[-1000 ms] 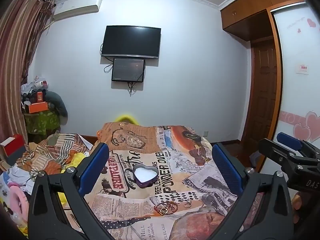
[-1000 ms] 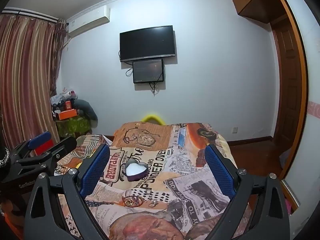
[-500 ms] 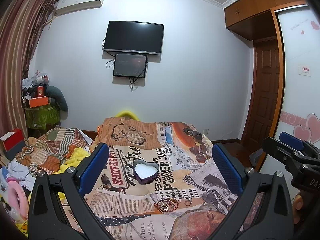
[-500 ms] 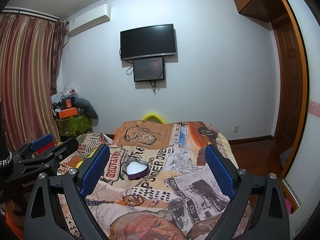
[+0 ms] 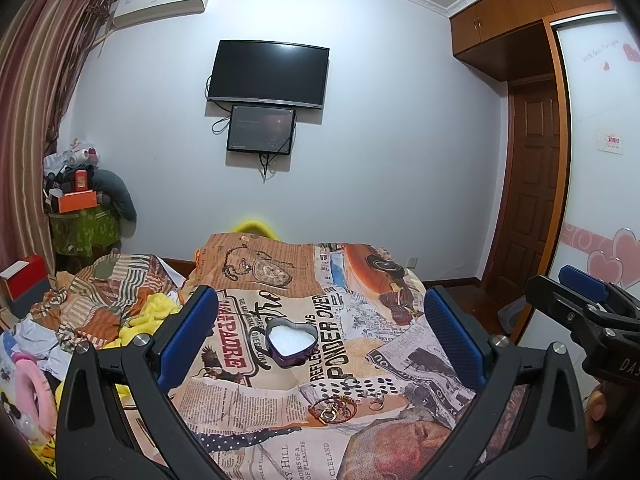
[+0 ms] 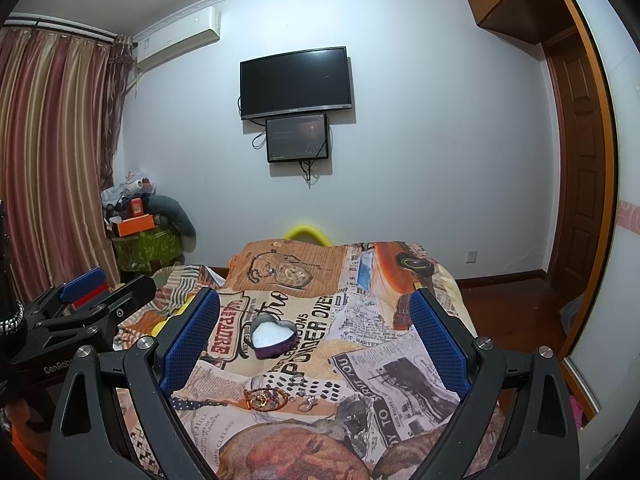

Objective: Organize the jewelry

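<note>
Left wrist view: your left gripper (image 5: 320,336) and right gripper (image 6: 314,332) both had fingers spread apart, holding nothing. Jewelry cluster (image 5: 334,404) lay on the bedspread (image 5: 256,404), nearer you than the heart-shaped box (image 5: 291,340), roughly centred ahead of both.

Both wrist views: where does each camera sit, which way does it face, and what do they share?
Left wrist: sits on the left gripper, facing over the bed toward the TV wall; its blue-padded fingers frame the heart-shaped box, and the right gripper shows at right.
Right wrist: sits on the right gripper, same heading; the left gripper shows at left.
Shared: box, jewelry pile, TV.
</note>
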A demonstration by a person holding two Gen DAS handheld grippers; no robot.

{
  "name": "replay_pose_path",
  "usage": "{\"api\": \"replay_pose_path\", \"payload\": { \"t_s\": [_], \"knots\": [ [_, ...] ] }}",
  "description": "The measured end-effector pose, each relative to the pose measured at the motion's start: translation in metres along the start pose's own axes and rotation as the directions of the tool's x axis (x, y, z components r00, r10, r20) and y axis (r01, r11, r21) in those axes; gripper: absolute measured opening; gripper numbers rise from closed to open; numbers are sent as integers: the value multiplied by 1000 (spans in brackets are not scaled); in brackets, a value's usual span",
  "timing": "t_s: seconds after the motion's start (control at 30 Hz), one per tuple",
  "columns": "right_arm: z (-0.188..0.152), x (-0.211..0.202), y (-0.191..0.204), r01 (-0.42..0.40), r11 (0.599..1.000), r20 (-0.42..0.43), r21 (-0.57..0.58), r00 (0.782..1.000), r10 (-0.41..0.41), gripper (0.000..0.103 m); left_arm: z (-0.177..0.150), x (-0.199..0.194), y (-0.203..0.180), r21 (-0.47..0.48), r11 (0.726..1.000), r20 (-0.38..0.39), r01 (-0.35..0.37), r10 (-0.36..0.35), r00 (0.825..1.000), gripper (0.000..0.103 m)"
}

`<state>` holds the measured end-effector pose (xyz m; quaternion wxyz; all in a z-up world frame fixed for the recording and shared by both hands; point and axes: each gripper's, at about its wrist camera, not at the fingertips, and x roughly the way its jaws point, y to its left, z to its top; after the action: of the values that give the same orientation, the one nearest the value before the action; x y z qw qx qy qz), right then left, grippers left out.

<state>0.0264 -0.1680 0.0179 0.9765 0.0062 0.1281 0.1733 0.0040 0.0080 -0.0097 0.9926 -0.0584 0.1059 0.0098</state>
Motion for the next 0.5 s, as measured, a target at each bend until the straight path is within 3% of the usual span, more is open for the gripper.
{"api": "replay_pose_path", "payload": {
  "t_s": [0.5],
  "knots": [
    [-1,0,0,-2,1000,-4,2,1000,2,95,-2,3,-4,3,1000,-7,0,0,1000,103]
  ]
}}
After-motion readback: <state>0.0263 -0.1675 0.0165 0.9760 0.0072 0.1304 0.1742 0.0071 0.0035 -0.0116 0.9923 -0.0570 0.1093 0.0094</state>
